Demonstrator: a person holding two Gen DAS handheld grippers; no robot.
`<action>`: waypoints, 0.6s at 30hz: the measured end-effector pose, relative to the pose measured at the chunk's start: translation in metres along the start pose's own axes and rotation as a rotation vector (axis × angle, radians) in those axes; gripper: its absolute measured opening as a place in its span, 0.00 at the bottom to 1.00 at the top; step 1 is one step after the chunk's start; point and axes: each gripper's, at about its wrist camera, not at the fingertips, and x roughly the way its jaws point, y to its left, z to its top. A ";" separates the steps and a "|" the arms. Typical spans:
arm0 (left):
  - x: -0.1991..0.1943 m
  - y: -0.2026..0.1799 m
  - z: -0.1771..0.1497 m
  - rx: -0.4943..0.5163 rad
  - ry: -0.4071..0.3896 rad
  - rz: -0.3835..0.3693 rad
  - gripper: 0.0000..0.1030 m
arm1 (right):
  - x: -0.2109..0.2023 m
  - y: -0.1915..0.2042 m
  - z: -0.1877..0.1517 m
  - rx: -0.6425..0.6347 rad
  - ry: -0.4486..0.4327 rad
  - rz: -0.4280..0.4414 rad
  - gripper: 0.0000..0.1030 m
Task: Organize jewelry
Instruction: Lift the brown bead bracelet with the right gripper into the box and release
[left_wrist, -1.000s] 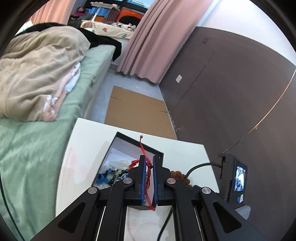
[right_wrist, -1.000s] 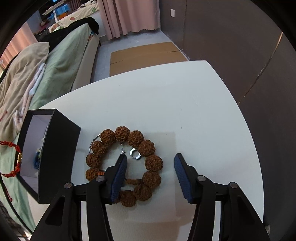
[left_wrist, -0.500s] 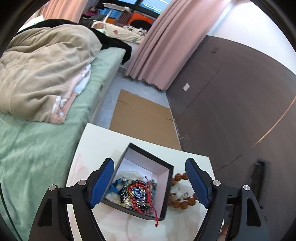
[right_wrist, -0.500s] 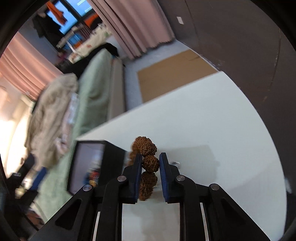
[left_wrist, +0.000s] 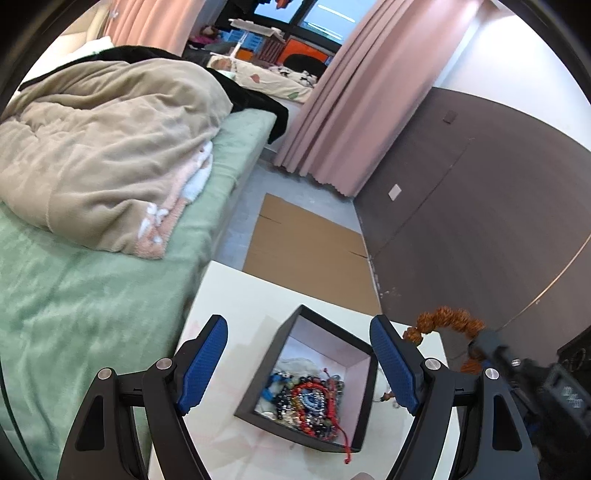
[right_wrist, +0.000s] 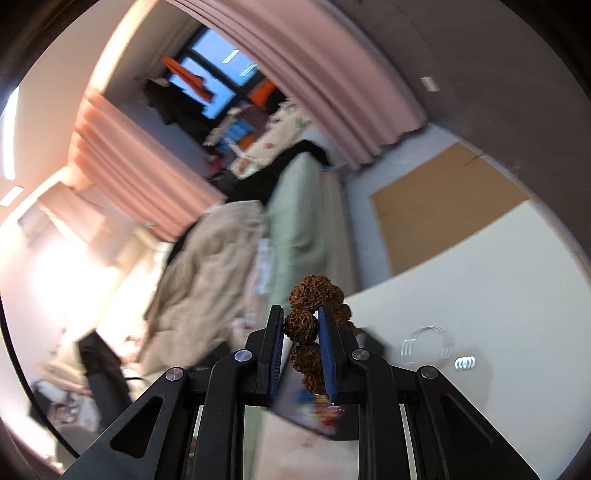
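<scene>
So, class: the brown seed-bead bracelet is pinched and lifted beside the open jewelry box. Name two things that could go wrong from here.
1. The right hand-held gripper pinches only one bead of the brown seed-bead bracelet; the hanging loop may slip free.
2. The black open-top jewelry box is already heaped, with a red cord trailing over its rim; the bracelet could spill out.

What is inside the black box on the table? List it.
The black box holds a tangled heap of beaded bracelets, with a red cord trailing over its rim and white padding underneath. Anything beneath the heap is covered.

Jewelry (left_wrist: 308, 400) lies in box (left_wrist: 364, 397) on table (left_wrist: 236, 291).
</scene>
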 end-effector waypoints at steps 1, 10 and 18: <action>-0.001 0.002 0.001 -0.002 -0.003 0.001 0.78 | 0.003 0.003 -0.001 0.006 0.008 0.037 0.20; -0.005 0.009 0.001 -0.024 0.030 -0.015 0.77 | 0.024 -0.009 -0.010 0.022 0.117 -0.137 0.54; -0.008 -0.011 -0.014 0.031 0.062 -0.041 0.77 | -0.009 -0.028 -0.007 0.035 0.082 -0.194 0.68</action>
